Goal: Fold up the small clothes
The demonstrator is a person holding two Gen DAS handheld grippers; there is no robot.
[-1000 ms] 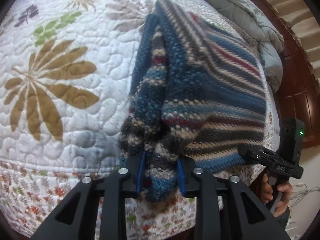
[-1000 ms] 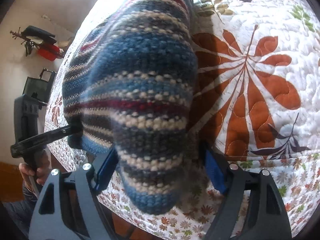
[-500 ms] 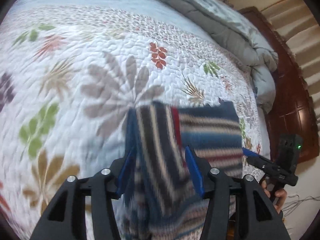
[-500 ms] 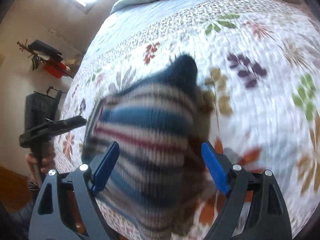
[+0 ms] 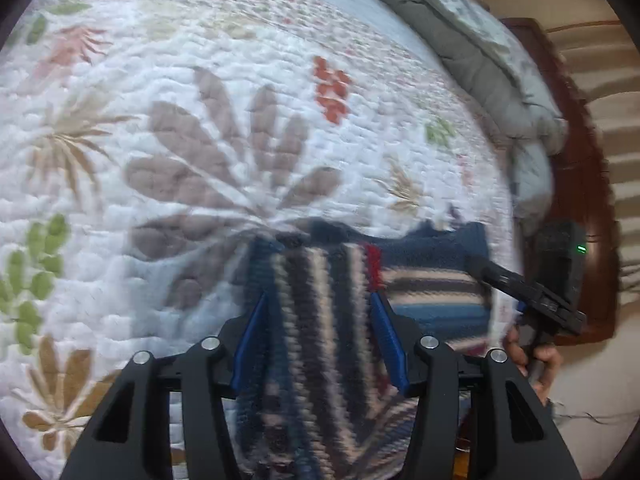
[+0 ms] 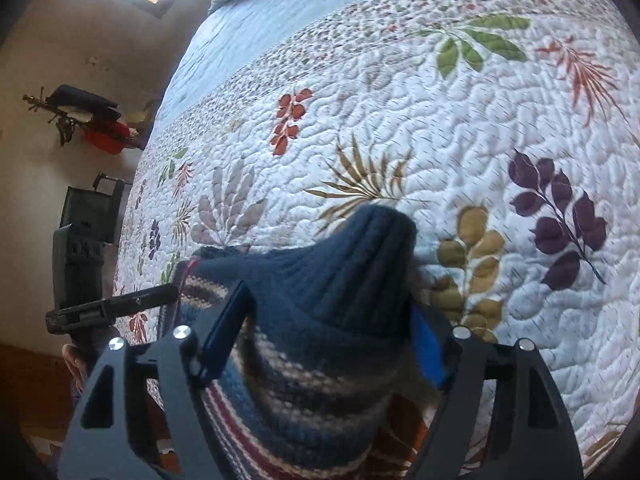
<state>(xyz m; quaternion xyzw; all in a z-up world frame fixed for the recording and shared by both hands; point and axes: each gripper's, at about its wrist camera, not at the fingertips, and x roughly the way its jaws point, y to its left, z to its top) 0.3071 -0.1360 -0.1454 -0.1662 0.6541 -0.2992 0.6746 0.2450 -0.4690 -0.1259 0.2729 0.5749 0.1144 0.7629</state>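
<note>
Jaws, left gripper (image 5: 318,340): just been opening. Sweater (image 5: 432,280) runs up between the pads; too blurred to tell if they still pinch it.

Jaws, right gripper (image 6: 324,336): just been closing. Pads look pressed into a thick bunch of the sweater, so gripping it.

Item: striped knit sweater, blue/cream/red. Left view: fills 6 o'clock and spreads flat toward 3 o'clock. Right view: humps up at centre and drops to 6 o'clock.

Surface: flowered quilt (image 5: 200,140), bare from 9 through 12 o'clock. Grey duvet (image 5: 460,40) heaped at 1 o'clock.

Change vs. a sec. ago: then the sweater filled both views and hung off the near bed edge, w/ the left jaws clamped tight on a bunched edge. Now I see it lower in frame and much more quilt beyond it. Its far edge lies on the quilt.

Meaning, my read: near part is being carried over the rest, i.e. a fold going down. Not finished: cloth at the right gripper is lumpy, needs flattening.
</note>
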